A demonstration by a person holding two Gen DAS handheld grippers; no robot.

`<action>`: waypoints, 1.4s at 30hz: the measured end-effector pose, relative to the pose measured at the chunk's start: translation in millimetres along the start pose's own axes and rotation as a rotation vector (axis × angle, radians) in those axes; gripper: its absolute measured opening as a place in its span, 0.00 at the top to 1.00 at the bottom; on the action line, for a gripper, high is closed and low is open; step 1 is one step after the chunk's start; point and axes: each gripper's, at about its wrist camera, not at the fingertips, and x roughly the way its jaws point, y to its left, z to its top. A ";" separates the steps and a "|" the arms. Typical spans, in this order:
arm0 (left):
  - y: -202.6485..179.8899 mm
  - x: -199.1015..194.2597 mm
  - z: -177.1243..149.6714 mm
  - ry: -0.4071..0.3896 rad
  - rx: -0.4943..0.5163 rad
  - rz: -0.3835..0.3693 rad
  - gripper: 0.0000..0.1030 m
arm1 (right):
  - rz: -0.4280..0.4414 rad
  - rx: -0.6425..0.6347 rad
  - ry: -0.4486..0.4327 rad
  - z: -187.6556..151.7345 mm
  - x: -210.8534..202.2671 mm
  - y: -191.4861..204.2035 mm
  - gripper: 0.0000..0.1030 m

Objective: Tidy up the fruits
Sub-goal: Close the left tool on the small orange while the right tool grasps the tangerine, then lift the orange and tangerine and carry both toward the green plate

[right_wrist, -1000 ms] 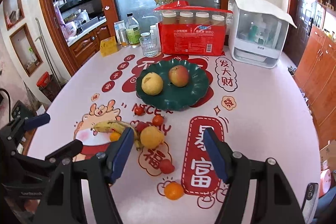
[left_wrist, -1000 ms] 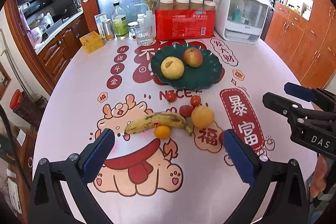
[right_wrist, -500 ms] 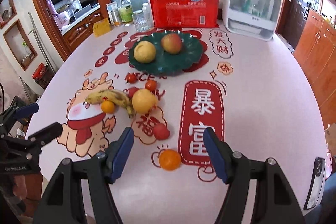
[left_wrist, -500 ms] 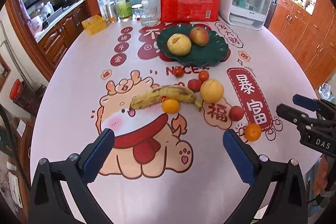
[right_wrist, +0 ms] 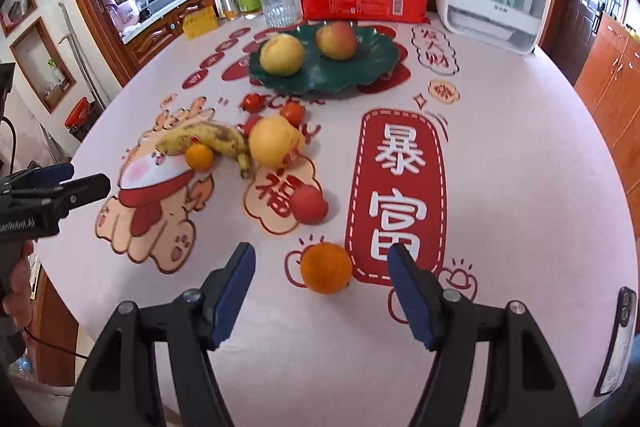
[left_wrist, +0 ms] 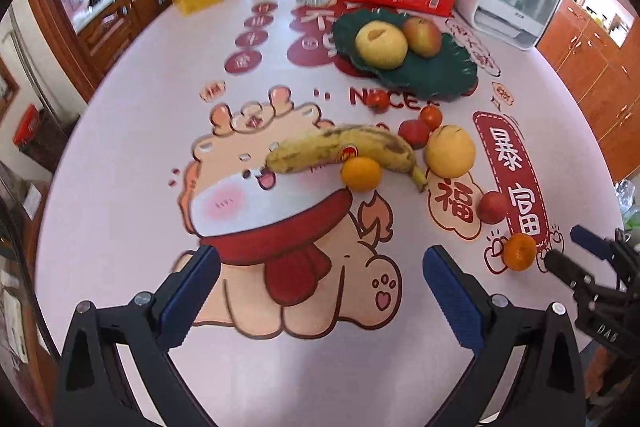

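— Orange fruit first? Your right claw (right_wrist: 320,291) is spread wide, the orange (right_wrist: 326,267) on the counter (right_wrist: 520,187) just ahead between its tips.

— Yes. Centre it, close gently, then carry it far to the green plate (right_wrist: 376,67). Left claw (left_wrist: 320,291) hangs open, empty.

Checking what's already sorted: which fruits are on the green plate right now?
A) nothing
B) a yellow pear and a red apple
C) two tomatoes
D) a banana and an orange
B: the green plate holds only the yellow pear and the red apple; the banana lies on the table.
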 end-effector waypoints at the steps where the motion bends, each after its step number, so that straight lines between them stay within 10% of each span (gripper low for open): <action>1: 0.2 6.8 0.7 0.009 -0.007 -0.006 0.03 | 0.001 0.002 0.003 -1.9 4.4 -1.2 0.33; 19: -24.9 86.4 25.4 0.054 -0.019 0.004 0.33 | 0.004 -0.027 0.029 -15.2 55.4 0.6 0.34; 42: -35.7 104.4 38.7 0.028 -0.046 -0.031 0.66 | 0.000 -0.059 0.019 -16.7 66.7 3.4 0.61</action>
